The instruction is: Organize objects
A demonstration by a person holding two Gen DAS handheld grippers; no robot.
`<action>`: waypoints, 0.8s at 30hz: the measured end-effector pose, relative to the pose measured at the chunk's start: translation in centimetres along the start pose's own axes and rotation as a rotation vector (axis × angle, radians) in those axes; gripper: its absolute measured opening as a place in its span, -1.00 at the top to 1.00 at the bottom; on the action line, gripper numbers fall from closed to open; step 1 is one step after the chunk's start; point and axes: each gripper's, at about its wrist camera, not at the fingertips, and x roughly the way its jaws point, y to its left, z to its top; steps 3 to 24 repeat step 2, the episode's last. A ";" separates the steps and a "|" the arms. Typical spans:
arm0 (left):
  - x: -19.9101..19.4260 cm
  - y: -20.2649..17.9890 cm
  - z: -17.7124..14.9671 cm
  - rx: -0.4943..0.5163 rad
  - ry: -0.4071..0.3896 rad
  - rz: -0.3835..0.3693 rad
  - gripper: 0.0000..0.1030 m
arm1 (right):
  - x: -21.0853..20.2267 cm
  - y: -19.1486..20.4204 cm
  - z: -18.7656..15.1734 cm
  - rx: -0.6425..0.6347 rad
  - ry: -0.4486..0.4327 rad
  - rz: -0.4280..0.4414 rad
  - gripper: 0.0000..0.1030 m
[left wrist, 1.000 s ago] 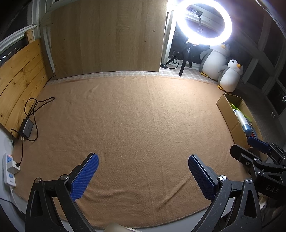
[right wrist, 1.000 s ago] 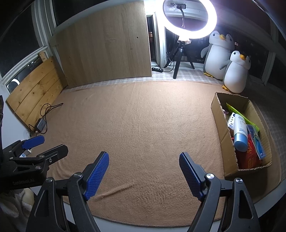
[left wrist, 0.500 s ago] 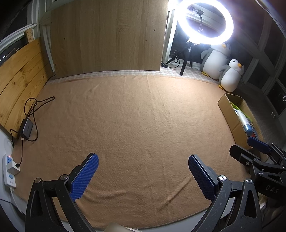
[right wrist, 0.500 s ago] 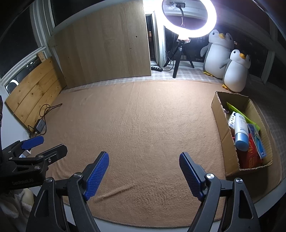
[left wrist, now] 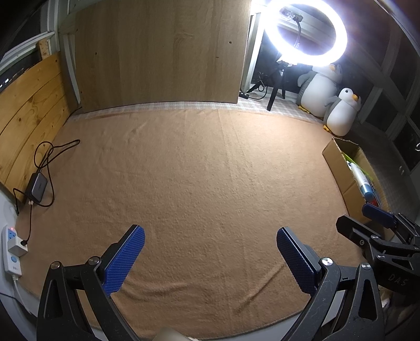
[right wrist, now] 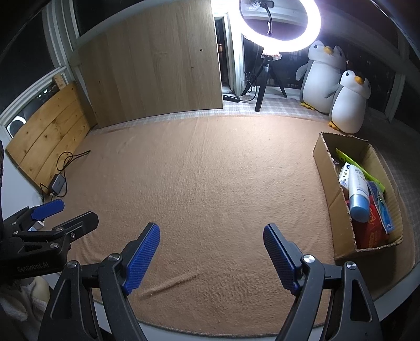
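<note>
A cardboard box [right wrist: 330,173] stands at the right edge of a tan blanket [right wrist: 204,168]. It holds a white and blue tube [right wrist: 357,194], a red packet [right wrist: 372,230], a green packet [right wrist: 349,158] and other items. The box also shows in the left wrist view [left wrist: 338,162]. My left gripper [left wrist: 210,258] is open and empty over the blanket's near edge. My right gripper [right wrist: 211,255] is open and empty, left of the box. Each gripper shows at the edge of the other's view.
A ring light [right wrist: 278,23] on a tripod and two plush penguins [right wrist: 338,89] stand at the back right. A wooden board [right wrist: 152,65] leans at the back. A power adapter with cable [left wrist: 38,183] and a power strip [left wrist: 10,251] lie at the left.
Both views shifted slightly, as the grippers drifted a little. Both stay open and empty.
</note>
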 end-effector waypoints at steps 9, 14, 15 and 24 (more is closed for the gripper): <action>0.3 -0.1 0.0 0.005 0.003 0.003 -0.99 | 0.2 0.0 0.0 0.000 0.004 -0.002 -0.51; 0.3 -0.1 0.0 0.005 0.003 0.003 -0.99 | 0.2 0.0 0.0 0.000 0.004 -0.002 -0.51; 0.3 -0.1 0.0 0.005 0.003 0.003 -0.99 | 0.2 0.0 0.0 0.000 0.004 -0.002 -0.51; 0.3 -0.1 0.0 0.005 0.003 0.003 -0.99 | 0.2 0.0 0.0 0.000 0.004 -0.002 -0.51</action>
